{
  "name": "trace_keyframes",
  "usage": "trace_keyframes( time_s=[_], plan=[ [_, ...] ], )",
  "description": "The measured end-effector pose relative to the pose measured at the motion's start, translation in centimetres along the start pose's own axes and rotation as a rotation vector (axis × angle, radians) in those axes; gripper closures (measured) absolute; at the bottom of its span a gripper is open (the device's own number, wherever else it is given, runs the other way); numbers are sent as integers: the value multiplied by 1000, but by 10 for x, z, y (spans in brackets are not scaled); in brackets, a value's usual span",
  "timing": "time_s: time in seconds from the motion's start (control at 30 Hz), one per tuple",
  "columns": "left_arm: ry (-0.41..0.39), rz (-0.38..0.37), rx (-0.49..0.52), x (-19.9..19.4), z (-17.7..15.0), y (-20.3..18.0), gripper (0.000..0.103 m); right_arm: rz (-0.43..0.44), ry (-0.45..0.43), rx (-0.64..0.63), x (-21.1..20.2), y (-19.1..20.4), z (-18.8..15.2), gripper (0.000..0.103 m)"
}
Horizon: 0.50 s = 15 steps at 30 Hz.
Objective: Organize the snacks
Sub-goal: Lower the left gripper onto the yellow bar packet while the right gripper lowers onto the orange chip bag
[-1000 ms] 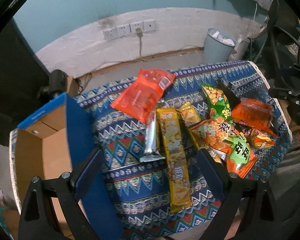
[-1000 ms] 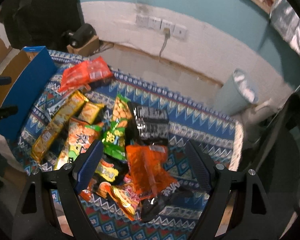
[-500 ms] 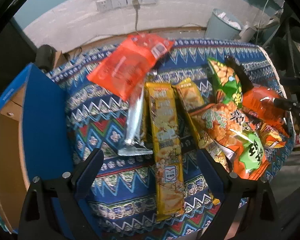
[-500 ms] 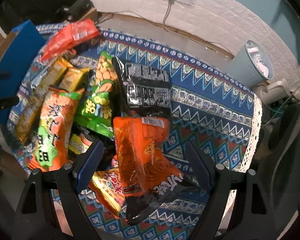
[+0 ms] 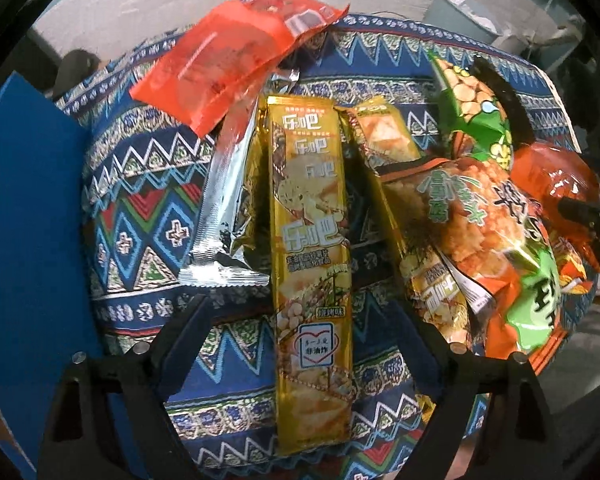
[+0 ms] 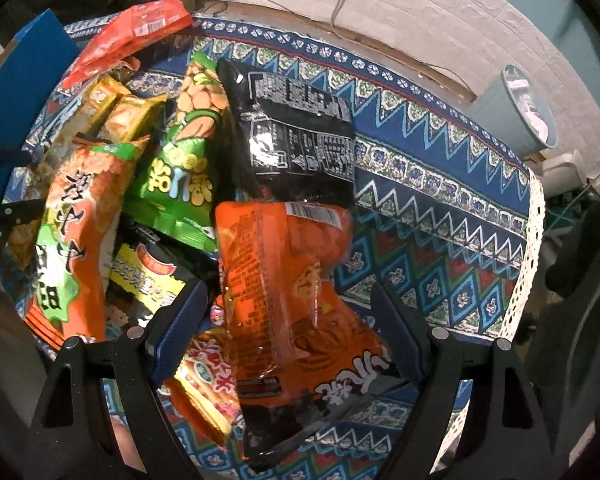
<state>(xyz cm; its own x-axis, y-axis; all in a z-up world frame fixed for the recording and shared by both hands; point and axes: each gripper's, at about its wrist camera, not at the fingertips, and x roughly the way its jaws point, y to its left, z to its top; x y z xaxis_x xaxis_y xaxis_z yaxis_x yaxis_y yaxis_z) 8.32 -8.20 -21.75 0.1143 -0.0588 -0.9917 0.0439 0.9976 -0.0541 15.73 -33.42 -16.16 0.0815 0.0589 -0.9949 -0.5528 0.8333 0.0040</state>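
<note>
Several snack packets lie on a patterned blue cloth (image 5: 140,216). My left gripper (image 5: 304,344) points down over a long gold packet (image 5: 310,264), which lies between its wide jaws; the jaws are closing and the pads stand apart from it. A silver packet (image 5: 224,216) and a red bag (image 5: 228,60) lie to its left and above. My right gripper (image 6: 288,336) hangs open over an orange bag (image 6: 284,280), whose sides are clear of the pads. A black bag (image 6: 296,136) and a green bag (image 6: 180,168) lie beyond.
A blue-sided cardboard box (image 5: 24,264) stands at the cloth's left edge. An orange-and-green bag (image 5: 500,248) lies right of the gold packets. A pale bin (image 6: 520,112) stands on the floor by the wall. The cloth's right part (image 6: 460,208) carries no packets.
Both grippers have sunk toward the cloth and tipped downward; the packets look larger. The gold packet now sits between the left jaws and the orange bag between the right jaws.
</note>
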Motion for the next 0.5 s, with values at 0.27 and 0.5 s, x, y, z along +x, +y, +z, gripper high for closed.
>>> trace_keyframes(
  time_s=[0.27, 0.5],
  plan=[
    [9, -6, 25, 23, 1, -9, 23, 28, 27, 25, 15, -5, 1, 21],
    [-39, 48, 86, 28, 11, -25, 61, 67, 43, 36, 31, -6, 2, 39]
  ],
)
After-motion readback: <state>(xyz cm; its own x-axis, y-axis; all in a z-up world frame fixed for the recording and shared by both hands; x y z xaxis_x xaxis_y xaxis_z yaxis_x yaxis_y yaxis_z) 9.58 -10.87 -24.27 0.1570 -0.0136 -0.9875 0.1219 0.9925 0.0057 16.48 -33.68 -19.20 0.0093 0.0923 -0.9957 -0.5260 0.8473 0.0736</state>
